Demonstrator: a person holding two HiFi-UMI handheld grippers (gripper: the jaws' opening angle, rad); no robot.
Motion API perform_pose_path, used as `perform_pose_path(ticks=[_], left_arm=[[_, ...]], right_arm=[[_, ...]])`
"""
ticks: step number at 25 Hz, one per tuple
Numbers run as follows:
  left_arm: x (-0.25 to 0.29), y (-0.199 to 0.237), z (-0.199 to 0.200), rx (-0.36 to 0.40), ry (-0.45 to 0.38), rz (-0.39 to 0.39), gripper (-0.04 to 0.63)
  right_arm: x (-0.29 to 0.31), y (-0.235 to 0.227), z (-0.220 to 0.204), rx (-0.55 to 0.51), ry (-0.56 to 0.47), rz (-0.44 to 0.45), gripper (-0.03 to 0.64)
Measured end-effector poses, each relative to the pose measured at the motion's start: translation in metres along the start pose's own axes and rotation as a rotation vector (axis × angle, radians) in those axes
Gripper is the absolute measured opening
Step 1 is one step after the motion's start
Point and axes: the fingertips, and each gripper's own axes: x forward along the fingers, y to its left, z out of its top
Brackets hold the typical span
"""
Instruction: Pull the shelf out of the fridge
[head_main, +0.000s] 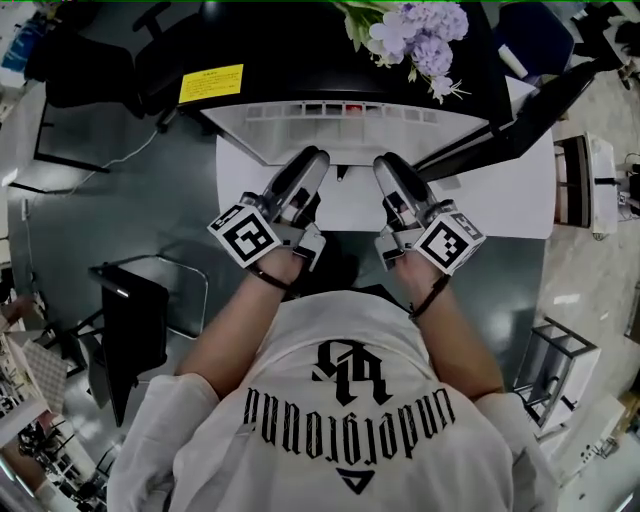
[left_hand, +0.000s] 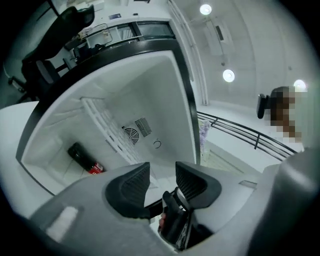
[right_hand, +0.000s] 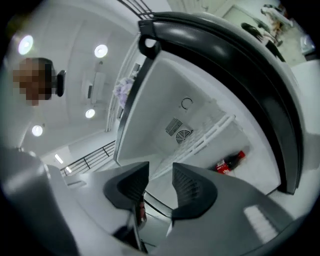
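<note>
The black fridge (head_main: 300, 60) stands open in front of me, its white inside facing me. A white slatted shelf (left_hand: 107, 125) (right_hand: 210, 132) runs across the inside, and its ribbed front edge (head_main: 350, 110) shows in the head view. My left gripper (head_main: 315, 165) (left_hand: 162, 172) and right gripper (head_main: 385, 170) (right_hand: 160, 172) point side by side at the fridge's mouth, just short of it. Both are open with nothing between the pads. A dark cola bottle (left_hand: 85, 159) (right_hand: 230, 162) lies on the fridge floor below the shelf.
A white flat surface (head_main: 500, 195) spreads under the grippers in front of the fridge. The open door's black edge (head_main: 520, 115) angles out at the right. Purple flowers (head_main: 425, 30) sit on top of the fridge. A black stool (head_main: 130, 320) stands at the left and a rack (head_main: 560, 360) at the right.
</note>
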Motion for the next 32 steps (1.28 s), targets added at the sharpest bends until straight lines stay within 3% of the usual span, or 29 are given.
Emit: perform_pose_path(ticks=[5,14,32], left_arm=[[0.023,0.025,0.01,-0.199,-0.088,-0.038,0.23],[0.041,0.056,-0.002,-0.322,-0.146,-0.004,0.284],[0.082,0.081,0.017,-0.377,-0.216,0.008,0.27]], right_arm=[[0.036,-0.021,0.007,0.156,-0.066,0.028,0.211],[0.051,-0.063,0.003,0.332,-0.129,-0.05,0.258],[0.093,-0.08,0.012,0.437,-0.167,-0.046,0.235]])
